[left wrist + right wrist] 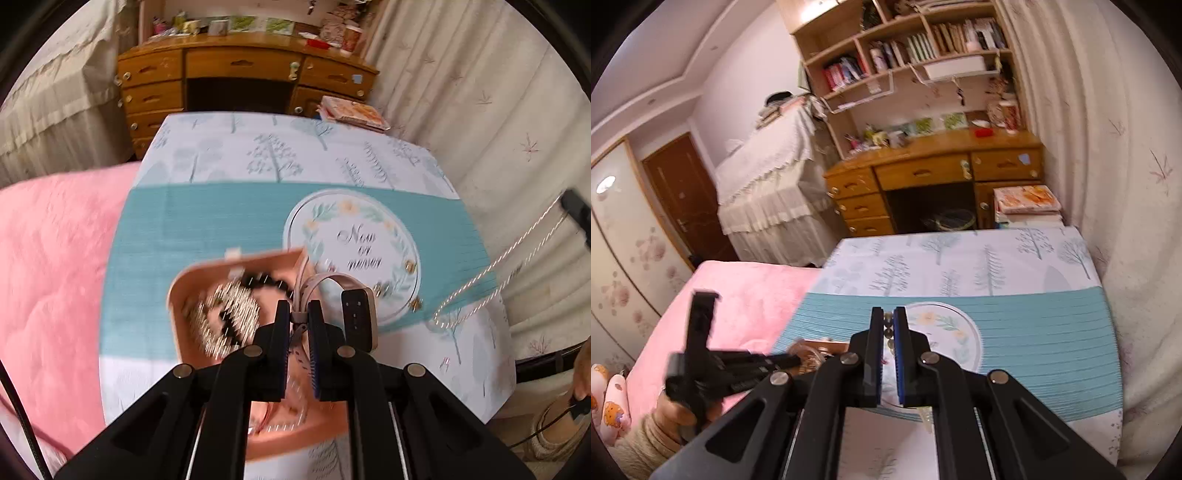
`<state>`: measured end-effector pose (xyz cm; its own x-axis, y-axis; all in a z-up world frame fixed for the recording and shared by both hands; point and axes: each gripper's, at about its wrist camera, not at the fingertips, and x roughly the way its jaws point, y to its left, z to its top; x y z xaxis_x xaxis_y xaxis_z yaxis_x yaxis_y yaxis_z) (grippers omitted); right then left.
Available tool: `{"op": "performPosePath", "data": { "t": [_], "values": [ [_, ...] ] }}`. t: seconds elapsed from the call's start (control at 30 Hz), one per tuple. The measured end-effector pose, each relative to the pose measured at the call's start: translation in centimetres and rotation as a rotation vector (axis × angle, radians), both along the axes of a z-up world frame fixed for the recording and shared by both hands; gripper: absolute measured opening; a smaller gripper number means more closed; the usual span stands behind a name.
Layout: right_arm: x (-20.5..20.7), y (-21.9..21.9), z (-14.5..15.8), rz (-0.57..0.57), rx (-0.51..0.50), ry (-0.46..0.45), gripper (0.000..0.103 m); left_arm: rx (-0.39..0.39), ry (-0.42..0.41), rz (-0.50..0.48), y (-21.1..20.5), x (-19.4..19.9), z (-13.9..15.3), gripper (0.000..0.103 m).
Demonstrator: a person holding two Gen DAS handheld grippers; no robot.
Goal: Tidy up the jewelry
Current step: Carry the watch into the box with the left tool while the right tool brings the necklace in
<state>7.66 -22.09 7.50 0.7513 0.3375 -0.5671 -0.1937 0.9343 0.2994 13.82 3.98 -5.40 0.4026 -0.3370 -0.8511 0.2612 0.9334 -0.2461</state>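
Inspector: The left gripper (299, 310)?
Clerk: Closed narrow on a watch strap (309, 286); the watch (359, 318) hangs just to its right. The pink jewelry box (192, 280) sits below, to its left, contents blurred.
Inspector: The right gripper (888, 317)?
Clerk: Pinched on a silver chain (888, 334), above the table (1034, 339). The chain (491, 269) trails down onto the table.

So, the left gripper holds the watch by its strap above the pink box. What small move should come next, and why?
Probably lower the left gripper a little: it is shut on the watch strap, directly over the open pink box, which already holds beads.
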Motion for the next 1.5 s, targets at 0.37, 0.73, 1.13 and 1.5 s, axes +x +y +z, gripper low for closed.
{"op": "performPosePath", "data": {
  "t": [0.37,0.73,1.13,1.5],
  "values": [
    [-2.2,5.4,2.4,0.151,0.056,-0.065,0.005,0.053,-0.013,0.119,3.8,-4.2,-3.2,0.007],
    [-1.7,10.0,0.5,0.252,0.075,-0.021,0.005,0.054,0.012,0.158,4.7,-5.9,-6.2,0.007],
    [0.0,12.4,-3.5,0.247,0.028,0.082,0.005,0.076,-0.021,0.156,4.1,-5.9,-6.8,0.008],
    [1.2,13.8,-6.9,0.242,0.001,0.167,0.005,0.127,-0.159,0.155,2.8,-6.6,-5.2,0.047]
  ]
}}
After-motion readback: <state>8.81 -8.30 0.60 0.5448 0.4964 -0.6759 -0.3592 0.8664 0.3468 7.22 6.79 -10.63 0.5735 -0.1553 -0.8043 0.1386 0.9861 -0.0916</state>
